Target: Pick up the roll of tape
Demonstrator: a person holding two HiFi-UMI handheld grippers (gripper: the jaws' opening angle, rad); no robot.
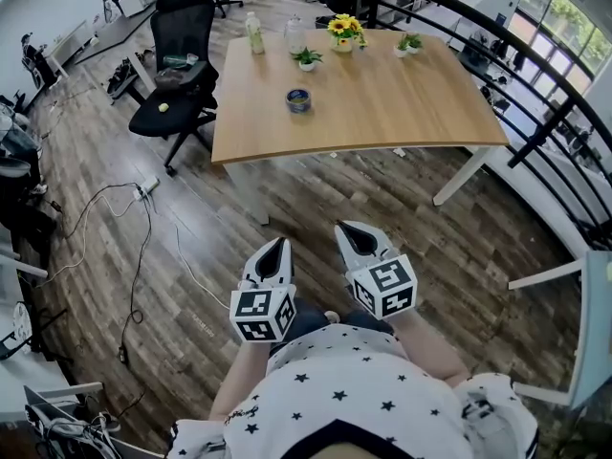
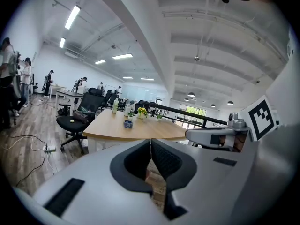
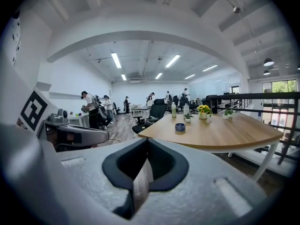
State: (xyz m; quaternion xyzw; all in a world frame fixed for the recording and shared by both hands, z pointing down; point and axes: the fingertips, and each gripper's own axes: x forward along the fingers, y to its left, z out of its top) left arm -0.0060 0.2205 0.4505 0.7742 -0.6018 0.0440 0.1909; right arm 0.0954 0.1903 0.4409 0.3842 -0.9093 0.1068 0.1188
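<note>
Your left gripper [image 2: 151, 146] is closed, its jaws pressed together with nothing between them. Your right gripper [image 3: 146, 145] is likewise closed and empty. In the head view you hold both low in front of your body, side by side but not touching. Their tips point toward the table [image 1: 402, 113], and both are over the wood floor [image 1: 316, 218], short of the table's near edge. The tape [image 1: 298, 99] lies flat on the tabletop, in the left half as the head view shows it, well apart from both grippers and touched by neither. Beyond the tape, a small plant [image 1: 307, 59] stands between it and a pot of yellow flowers [image 1: 343, 32] near the far edge. A bottle [image 1: 254, 33] stands upright at the far left corner. A black chair [image 1: 182, 65] stands just beside the table's left end, with a small pale object on its seat that cannot be identified. A power strip [image 1: 146, 187] and a loose cable [image 1: 96, 208] lie on the floor to the left. A dark railing [image 1: 535, 75] runs past the table's right side. Both gripper views show people [image 3: 86, 104] at desks in the far part of the room.
</note>
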